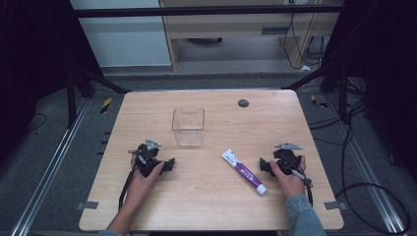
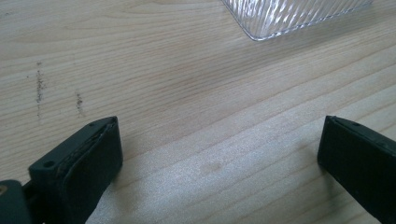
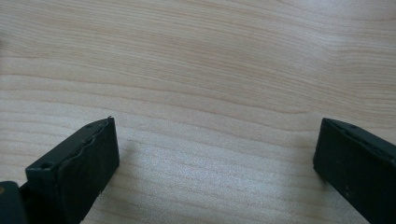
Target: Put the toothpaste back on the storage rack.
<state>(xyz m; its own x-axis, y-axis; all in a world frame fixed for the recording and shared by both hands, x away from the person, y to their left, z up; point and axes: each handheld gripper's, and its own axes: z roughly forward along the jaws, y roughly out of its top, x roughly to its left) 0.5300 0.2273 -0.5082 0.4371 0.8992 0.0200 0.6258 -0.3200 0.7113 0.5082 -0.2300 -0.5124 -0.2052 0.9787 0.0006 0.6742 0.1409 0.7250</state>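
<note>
Just right of the frame's centre in the high view, a white and purple tube [image 1: 244,172] lies flat on the wooden table [image 1: 211,211], slanting from upper left down to lower right, its capped end at the lower right. The right gripper [image 1: 266,166] rests on the table just beside the tube, to its right, held by the person's right hand [image 1: 287,179]; its jaws point left toward the tube's middle but stop short of touching it. In the right gripper view the two black jaws stand wide apart with bare wood grain between them (nothing is caught there).

Over at the left of the high view, the left gripper [image 1: 168,164] sits on the table in the left hand [image 1: 144,182], its jaws pointing right, well apart from the tube. Its own view shows the jaws spread wide too, again with plain table between them, and a ribbed corner of a clear plastic box [image 2: 289,16] at the upper right of that frame. In the high view this box [image 1: 188,127] stands upright above the left gripper and to the upper left of the tube, near both yet touching neither.
</note>
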